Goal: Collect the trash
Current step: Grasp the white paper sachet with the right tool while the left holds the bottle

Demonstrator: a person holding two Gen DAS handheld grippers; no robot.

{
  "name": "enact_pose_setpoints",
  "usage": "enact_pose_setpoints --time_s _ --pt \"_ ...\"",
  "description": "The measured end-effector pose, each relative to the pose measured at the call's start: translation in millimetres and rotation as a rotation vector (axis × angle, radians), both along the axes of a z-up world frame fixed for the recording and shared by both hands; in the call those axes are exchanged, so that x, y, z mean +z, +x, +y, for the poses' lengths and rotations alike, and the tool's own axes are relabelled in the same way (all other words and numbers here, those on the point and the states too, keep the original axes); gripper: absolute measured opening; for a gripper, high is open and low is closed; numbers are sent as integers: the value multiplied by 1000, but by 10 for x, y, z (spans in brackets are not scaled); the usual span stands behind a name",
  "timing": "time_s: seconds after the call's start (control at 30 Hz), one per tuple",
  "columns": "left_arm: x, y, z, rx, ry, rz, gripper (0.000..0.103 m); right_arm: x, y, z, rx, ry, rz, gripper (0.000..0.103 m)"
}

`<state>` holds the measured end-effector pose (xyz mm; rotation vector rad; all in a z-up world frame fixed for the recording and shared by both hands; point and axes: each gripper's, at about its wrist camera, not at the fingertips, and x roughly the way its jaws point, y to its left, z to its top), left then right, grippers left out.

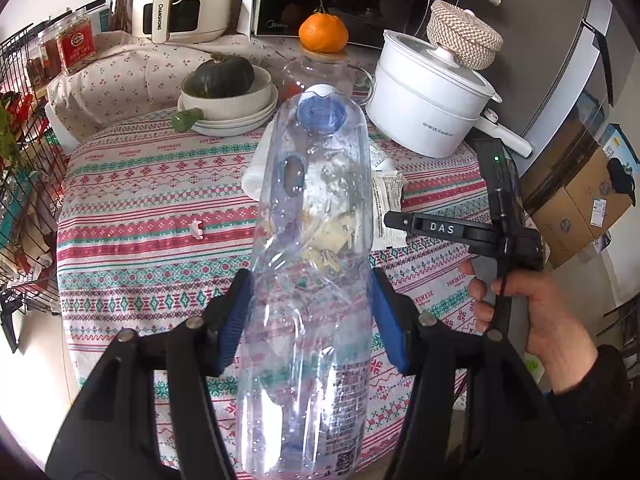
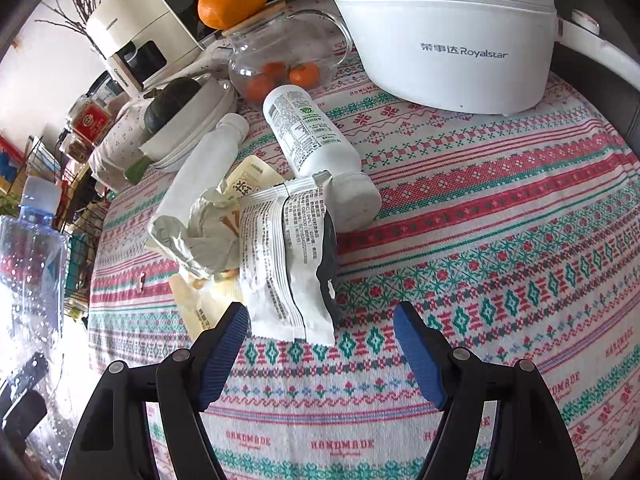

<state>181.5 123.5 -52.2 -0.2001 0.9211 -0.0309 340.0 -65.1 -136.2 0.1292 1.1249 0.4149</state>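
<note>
In the left wrist view my left gripper (image 1: 311, 280) is shut on a clear plastic bottle (image 1: 308, 200) with a white cap, gripped around its middle and held above the patterned tablecloth (image 1: 140, 200). A hand (image 1: 536, 312) holds the other gripper device at the right. In the right wrist view my right gripper (image 2: 322, 312) stands open just above the cloth, its fingertips either side of the near end of a white snack wrapper (image 2: 280, 248). A crumpled wrapper (image 2: 200, 232) and two white bottles (image 2: 312, 140) (image 2: 200, 160) lie just beyond. The clear bottle (image 2: 32, 248) shows at the left edge.
A white electric pot (image 2: 440, 40) stands at the back right. A glass teapot (image 2: 280, 56) carries an orange (image 2: 232, 0), beside stacked bowls holding a squash (image 1: 224, 76). An air fryer (image 1: 176, 0) and a microwave stand behind. A wire rack (image 1: 24, 160) flanks the left.
</note>
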Motion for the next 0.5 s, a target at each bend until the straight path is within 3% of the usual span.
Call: enact_pose_setpoints --time_s 0.23,0.3,0.33,0.43,0.5 --pt "-21 22 -77 -6 18 2 60 -136 75 71 25 43 -7 65" --pt "-28 25 -98 -6 26 3 60 -155 71 116 53 52 9 37" --pt "-32 23 -107 -7 28 3 60 -166 54 141 71 45 18 28" --pt "-25 18 -153 -13 37 -1 60 -118 -70 174 110 13 -4 10" --pt "-7 4 -195 -20 45 -10 60 -36 -168 129 113 11 -25 5"
